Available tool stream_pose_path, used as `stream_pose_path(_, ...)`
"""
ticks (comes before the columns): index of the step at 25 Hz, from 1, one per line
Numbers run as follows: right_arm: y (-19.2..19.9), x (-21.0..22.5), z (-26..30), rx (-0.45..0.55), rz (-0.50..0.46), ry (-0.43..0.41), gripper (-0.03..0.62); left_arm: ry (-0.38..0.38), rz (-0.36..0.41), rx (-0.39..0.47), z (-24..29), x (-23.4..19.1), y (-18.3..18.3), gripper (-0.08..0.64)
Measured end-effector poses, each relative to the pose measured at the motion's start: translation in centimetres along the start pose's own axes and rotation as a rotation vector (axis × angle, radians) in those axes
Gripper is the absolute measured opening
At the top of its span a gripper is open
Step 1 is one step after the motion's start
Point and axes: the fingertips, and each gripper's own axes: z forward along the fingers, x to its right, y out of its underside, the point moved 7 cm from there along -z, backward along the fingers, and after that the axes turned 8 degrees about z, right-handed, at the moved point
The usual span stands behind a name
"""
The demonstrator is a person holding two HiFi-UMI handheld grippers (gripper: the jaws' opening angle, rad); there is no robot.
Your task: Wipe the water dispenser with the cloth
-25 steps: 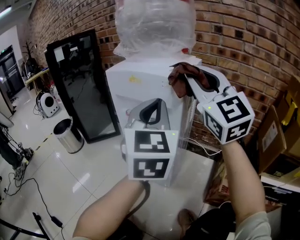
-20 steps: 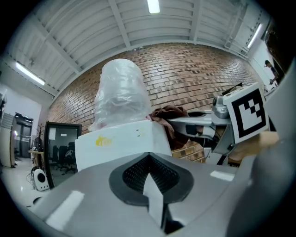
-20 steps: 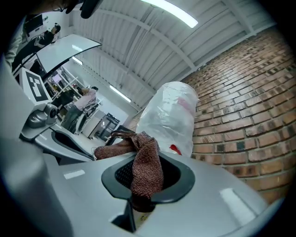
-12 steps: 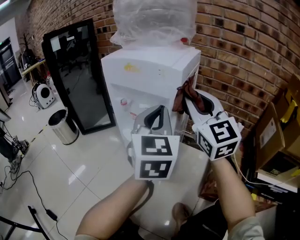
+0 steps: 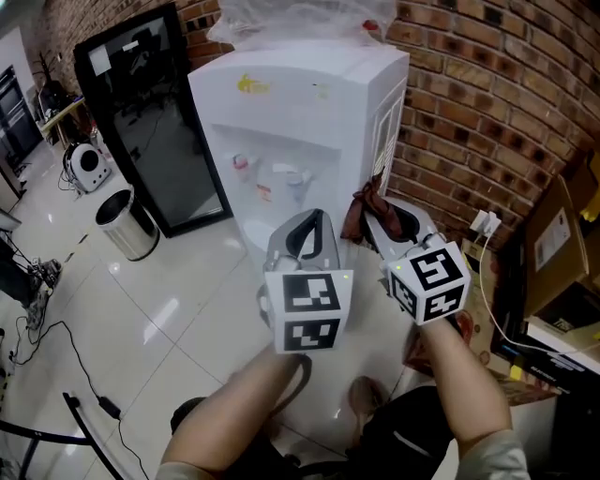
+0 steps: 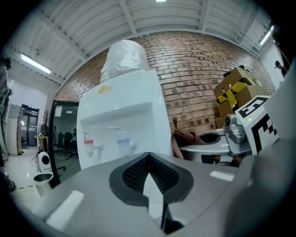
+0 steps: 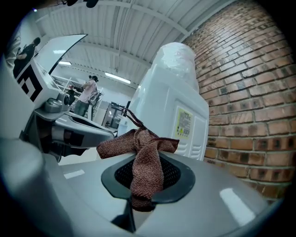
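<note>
The white water dispenser (image 5: pixel 309 112) stands against the brick wall, a clear bottle (image 5: pixel 300 14) on top and red and blue taps (image 5: pixel 272 173) in its front recess. My right gripper (image 5: pixel 375 214) is shut on a brown cloth (image 5: pixel 361 208), beside the lower part of the dispenser's right side; I cannot tell whether the cloth touches it. In the right gripper view the cloth (image 7: pixel 138 143) hangs over the jaws of the right gripper (image 7: pixel 145 159), with the dispenser's side panel (image 7: pixel 171 111) just ahead. My left gripper (image 5: pixel 302 232) is shut and empty in front of the dispenser; its pads (image 6: pixel 138 169) meet at the tip.
A black glass-door cabinet (image 5: pixel 155 122) and a steel bin (image 5: pixel 128 225) stand left of the dispenser. Cardboard boxes (image 5: pixel 553 244) crowd the right side, below a wall socket with a white cord (image 5: pixel 483 225). Cables (image 5: pixel 56 375) lie on the glossy floor. A person (image 7: pixel 88 92) stands far off.
Both grippers have come down, the right one carrying the cloth from the dispenser's top corner down along its right side. The head view has tilted lower.
</note>
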Motion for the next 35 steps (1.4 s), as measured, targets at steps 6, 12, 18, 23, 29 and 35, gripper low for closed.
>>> stream_pose_path(6,6.9,-0.6,0.4,-0.145,0.044,-0.060,0.080,-0.004,-0.020,-0.049,0.3,2.4,7.2,0.000)
stream_pose_path(12,15.7,-1.3,1.0,-0.340,0.096,-0.112,0.081,-0.008,-0.056,-0.148,0.8,4.4,15.5,0.000)
stream_pose_path(18,24.7,-1.7,1.9,-0.498,0.187,-0.118,0.082,-0.040,-0.029,-0.234,0.3,5.6,22.3,0.000)
stream_pose_path(23,32.5,-2.0,2.6,-0.623,0.250,-0.092,0.083,-0.009,-0.016,-0.364,-0.2,7.2,29.3,0.000)
stream_pose_path(29,40.8,-3.1,3.1,-0.766,0.321,-0.061,0.083,0.017,-0.036,-0.479,0.2,7.7,34.4,0.000)
stream_pose_path(35,46.7,-3.5,3.8,-0.883,0.358,-0.028,0.083,0.043,-0.051,-0.500,0.5,8.2,35.3,0.000)
